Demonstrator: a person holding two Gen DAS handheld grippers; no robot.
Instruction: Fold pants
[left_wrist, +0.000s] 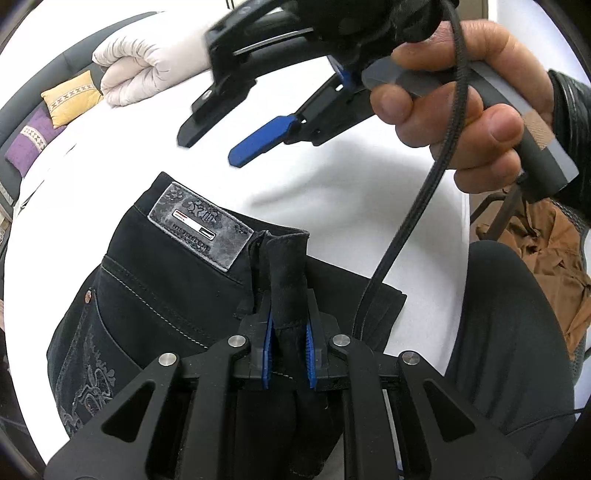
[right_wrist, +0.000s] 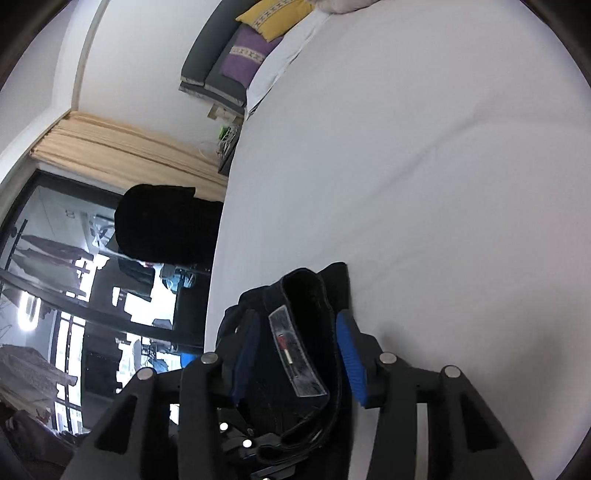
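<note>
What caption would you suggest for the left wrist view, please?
Left gripper pinches the black pants on a white bed; right gripper hovers open above.

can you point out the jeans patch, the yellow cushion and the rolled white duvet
jeans patch (left_wrist: 201, 232): left wrist view, middle of the grey label.
yellow cushion (left_wrist: 72, 96): left wrist view, centre of its face.
rolled white duvet (left_wrist: 144, 68): left wrist view, on the roll.

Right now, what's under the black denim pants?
White bedsheet shows around the black denim pants, which the left gripper pinches at the waistband. Directly beneath them is covered.
</note>
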